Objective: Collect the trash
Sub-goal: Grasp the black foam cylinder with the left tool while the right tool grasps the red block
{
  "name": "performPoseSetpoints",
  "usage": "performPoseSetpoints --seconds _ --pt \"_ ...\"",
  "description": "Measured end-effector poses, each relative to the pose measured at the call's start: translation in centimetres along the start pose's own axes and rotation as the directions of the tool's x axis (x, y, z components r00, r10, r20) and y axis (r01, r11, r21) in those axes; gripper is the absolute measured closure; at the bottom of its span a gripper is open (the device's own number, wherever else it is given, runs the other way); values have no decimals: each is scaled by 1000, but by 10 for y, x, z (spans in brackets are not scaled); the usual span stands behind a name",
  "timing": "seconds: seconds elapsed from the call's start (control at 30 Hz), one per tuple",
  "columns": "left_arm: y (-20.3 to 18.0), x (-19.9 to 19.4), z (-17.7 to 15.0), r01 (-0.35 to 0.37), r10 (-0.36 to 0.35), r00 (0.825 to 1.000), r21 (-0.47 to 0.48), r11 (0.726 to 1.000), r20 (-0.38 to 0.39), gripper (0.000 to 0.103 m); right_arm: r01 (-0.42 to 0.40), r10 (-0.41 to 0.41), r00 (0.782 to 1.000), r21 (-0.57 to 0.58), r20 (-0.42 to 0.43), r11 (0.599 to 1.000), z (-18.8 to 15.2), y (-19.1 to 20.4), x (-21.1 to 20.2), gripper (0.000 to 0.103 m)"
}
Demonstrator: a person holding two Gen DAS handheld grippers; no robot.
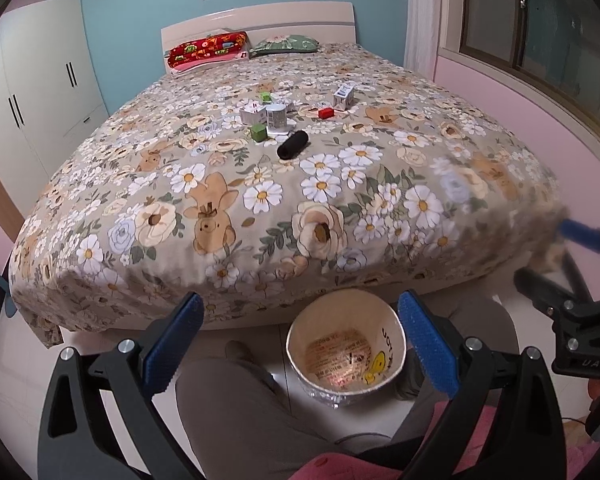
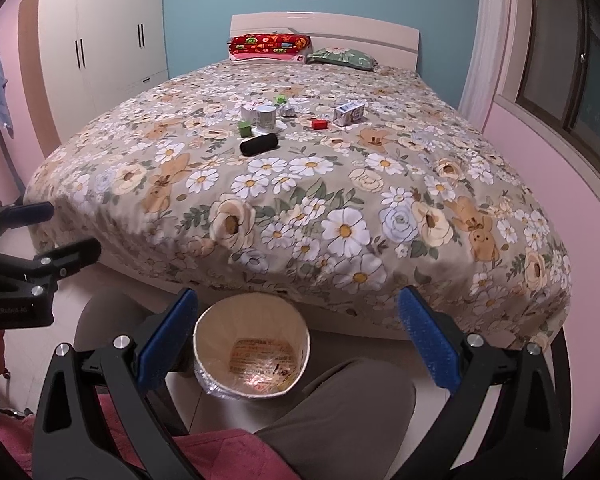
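Small trash lies mid-bed: a black cylinder (image 1: 293, 145) (image 2: 259, 145), a green cube (image 1: 259, 132) (image 2: 244, 128), a red block (image 1: 326, 112) (image 2: 319, 123), a white can (image 1: 277, 117) (image 2: 266, 119) and white cartons (image 1: 344, 96) (image 2: 349, 113). A paper bin (image 1: 346, 354) (image 2: 252, 350) stands on the floor at the bed's foot, between the person's knees. My left gripper (image 1: 300, 344) is open and empty above the bin. My right gripper (image 2: 298, 342) is open and empty, just right of the bin.
The floral bedspread (image 1: 260, 200) (image 2: 340, 220) hangs over the near bed edge. Pillows (image 1: 208, 50) lie at the headboard. A white wardrobe (image 1: 40, 80) stands left; a pink wall and window (image 2: 560, 80) are right. The person's legs (image 1: 236, 408) flank the bin.
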State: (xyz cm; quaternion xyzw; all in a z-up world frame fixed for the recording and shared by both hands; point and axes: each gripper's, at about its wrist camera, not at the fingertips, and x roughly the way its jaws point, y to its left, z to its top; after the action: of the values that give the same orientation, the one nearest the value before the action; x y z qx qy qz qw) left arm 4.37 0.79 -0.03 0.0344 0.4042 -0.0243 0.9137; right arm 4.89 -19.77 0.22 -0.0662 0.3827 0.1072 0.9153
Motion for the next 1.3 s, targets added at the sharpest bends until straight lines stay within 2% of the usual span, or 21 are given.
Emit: performPoseSetpoints --seconds 0.27,0.53,0.77,1.0,1.2,1.3 --pt "11 25 39 49 -49 999 -25 998 9 4 25 -26 999 21 30 999 44 -21 20 5" --pt "26 51 80 52 -51 998 -39 998 37 4 55 -56 996 12 64 998 93 -33 48 5" --pt "29 82 112 64 -64 998 -12 998 27 4 28 -27 997 -11 78 1000 135 -37 78 5" --pt "31 106 143 76 -77 996 12 997 54 4 22 -19 996 -31 88 999 181 -44 113 5" --pt "32 139 170 96 -98 995 34 995 36 4 26 -20 993 -53 120 998 212 -51 143 5" --pt "34 160 180 109 -110 994 47 993 21 4 8 -1 994 -64 106 998 227 -54 168 5"
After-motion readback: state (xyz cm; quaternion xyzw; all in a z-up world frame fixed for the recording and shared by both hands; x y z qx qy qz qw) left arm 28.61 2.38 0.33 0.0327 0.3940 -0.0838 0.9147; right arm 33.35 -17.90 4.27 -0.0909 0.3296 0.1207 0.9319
